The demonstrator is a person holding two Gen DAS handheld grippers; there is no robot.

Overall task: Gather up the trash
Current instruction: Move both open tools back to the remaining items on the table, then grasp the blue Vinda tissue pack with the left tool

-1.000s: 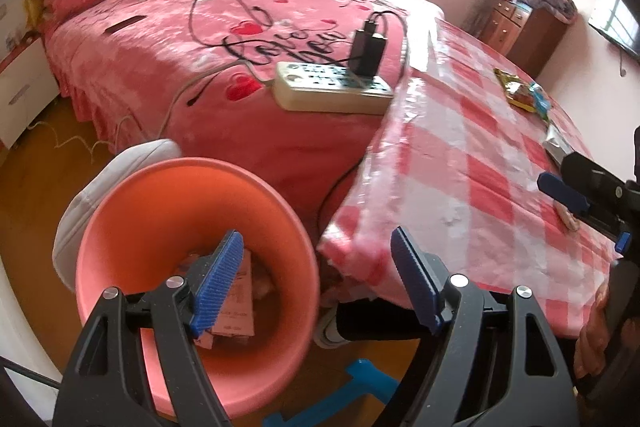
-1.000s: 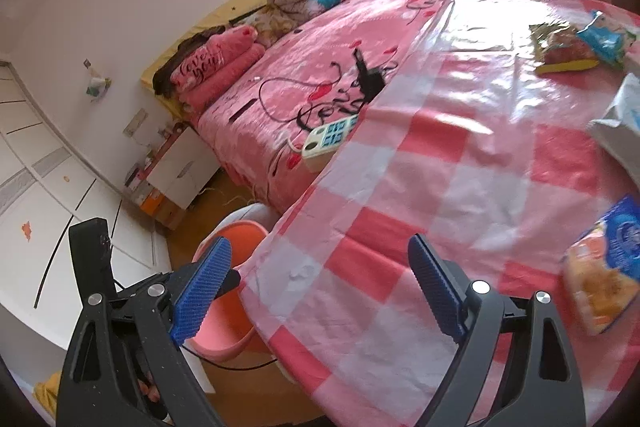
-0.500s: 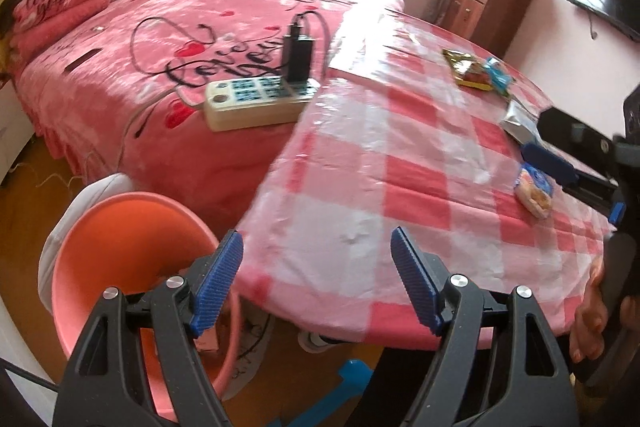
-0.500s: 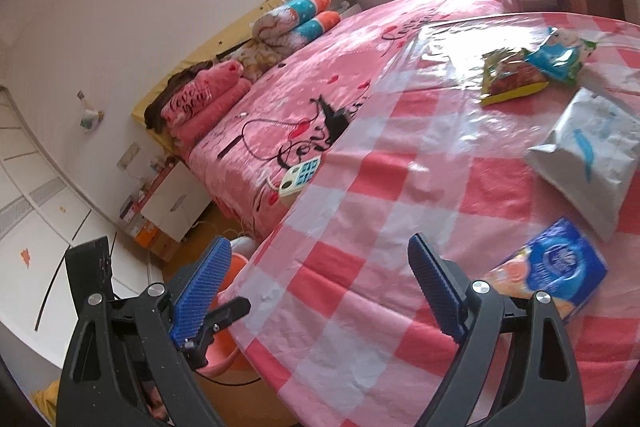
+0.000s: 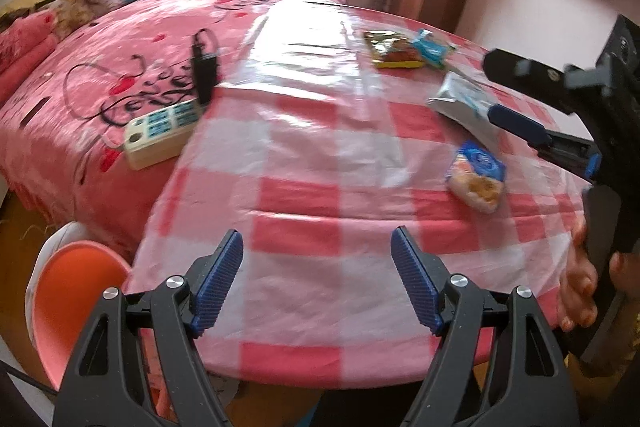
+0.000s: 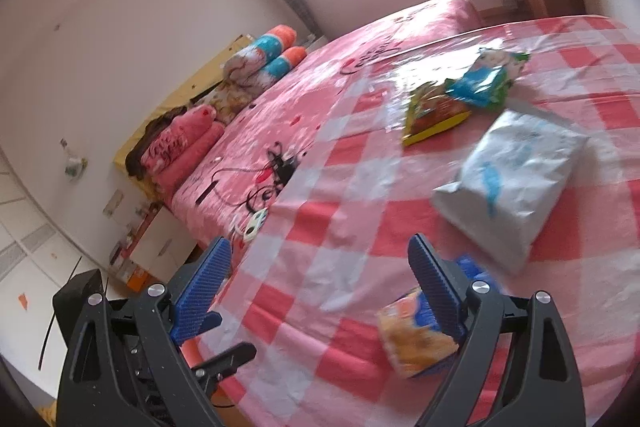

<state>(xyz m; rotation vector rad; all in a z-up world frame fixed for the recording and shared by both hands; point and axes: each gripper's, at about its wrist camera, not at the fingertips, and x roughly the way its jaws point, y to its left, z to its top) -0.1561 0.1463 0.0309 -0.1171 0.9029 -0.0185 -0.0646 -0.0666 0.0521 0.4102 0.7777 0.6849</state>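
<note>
While both grippers hang over the checked tablecloth (image 5: 304, 163) with nothing between their fingers, the trash lies scattered on the far right part of the table. The right gripper (image 6: 320, 275) has its blue pads spread wide, and the small blue-and-orange snack packet (image 6: 416, 339) lies on the cloth right at its right-hand finger, partly hidden behind that pad (whether the pad touches it I cannot tell). Beyond it, further along the fingers' line and to the right, lies the silver bag (image 6: 516, 179), and past that the yellow-edged wrapper (image 6: 434, 111) with the blue-green wrapper (image 6: 486, 79) overlapping its far corner. The left gripper (image 5: 318, 283) is likewise spread and empty, hovering above the near edge of the table, well apart from all the packets. Down to its left, on the floor beside the table, stands the orange bin (image 5: 76, 303), near the pink bed (image 5: 120, 39) where a power strip (image 5: 160, 131) lies.
</note>
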